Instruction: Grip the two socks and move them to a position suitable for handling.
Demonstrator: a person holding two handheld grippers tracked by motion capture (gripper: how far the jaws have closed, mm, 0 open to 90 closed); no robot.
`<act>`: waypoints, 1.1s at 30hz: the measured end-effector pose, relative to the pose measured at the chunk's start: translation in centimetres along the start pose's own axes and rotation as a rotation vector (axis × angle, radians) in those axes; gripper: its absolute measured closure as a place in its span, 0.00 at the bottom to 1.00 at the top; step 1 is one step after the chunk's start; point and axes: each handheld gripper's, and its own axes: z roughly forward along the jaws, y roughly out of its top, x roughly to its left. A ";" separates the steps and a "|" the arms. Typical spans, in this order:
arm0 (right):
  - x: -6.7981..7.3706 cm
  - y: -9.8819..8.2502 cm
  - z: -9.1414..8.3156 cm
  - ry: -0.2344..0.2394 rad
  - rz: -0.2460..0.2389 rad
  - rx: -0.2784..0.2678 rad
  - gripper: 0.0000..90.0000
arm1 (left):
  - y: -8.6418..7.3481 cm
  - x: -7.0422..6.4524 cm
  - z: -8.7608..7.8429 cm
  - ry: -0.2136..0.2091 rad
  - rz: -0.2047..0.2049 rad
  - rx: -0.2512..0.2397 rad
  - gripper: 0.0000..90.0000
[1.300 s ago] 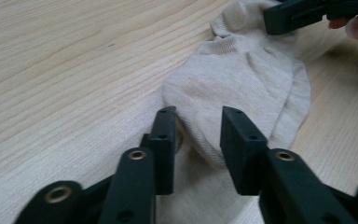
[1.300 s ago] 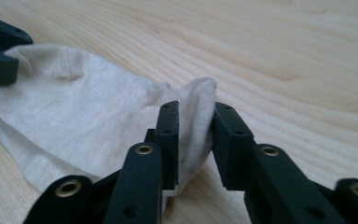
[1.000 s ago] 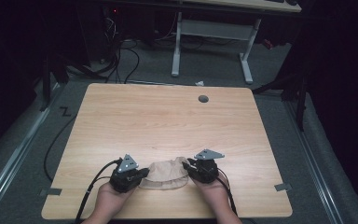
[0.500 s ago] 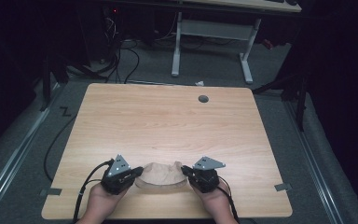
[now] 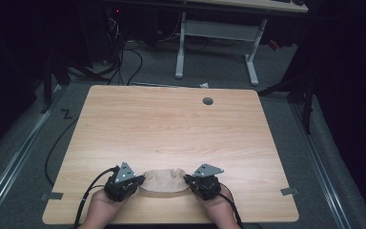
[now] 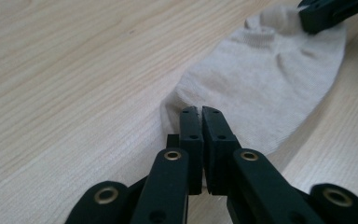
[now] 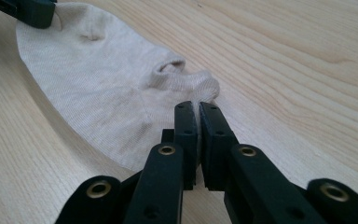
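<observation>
Wooden table [image 5: 171, 129] – each hand-held gripper, left [image 5: 140, 181] and right [image 5: 188, 180], pinches the beige sock [image 5: 164, 180].

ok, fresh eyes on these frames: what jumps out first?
A beige sock lies at the near edge of the wooden table, pinched at each end. The left gripper is shut on one end and the right gripper on the ribbed cuff end, the sock spread flat between them.

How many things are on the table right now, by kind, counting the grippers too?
Beige sock: 1, lying on the wooden table, pinched at each end.
Black grippers: 2, the left gripper and the right gripper, each shut on the sock.
Total: 3.
</observation>
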 end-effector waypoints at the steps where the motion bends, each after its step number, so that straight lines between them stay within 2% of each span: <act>1: 0.0 0.0 0.0 0.000 0.000 0.000 0.96 | 0.0 0.0 0.1 0.007 0.004 0.002 0.97; 11: 0.2 -0.6 0.1 -0.014 -0.016 0.040 0.95 | -0.4 -0.4 1.0 0.024 0.034 0.063 0.94; 18: 0.1 -0.8 0.0 -0.022 -0.016 0.041 0.92 | -0.4 -0.3 1.1 0.034 0.020 0.064 0.87; 23: -0.2 -0.8 -0.3 -0.018 0.009 0.024 0.83 | -0.3 -0.2 0.9 0.034 0.017 0.046 0.78; 28: -0.8 -0.6 -1.0 0.004 0.030 -0.036 0.74 | -0.1 0.1 0.3 0.033 0.006 0.004 0.69; 33: -1.5 -0.5 -1.4 -0.015 0.051 -0.076 0.66 | 0.0 0.5 -0.1 0.031 -0.007 -0.033 0.62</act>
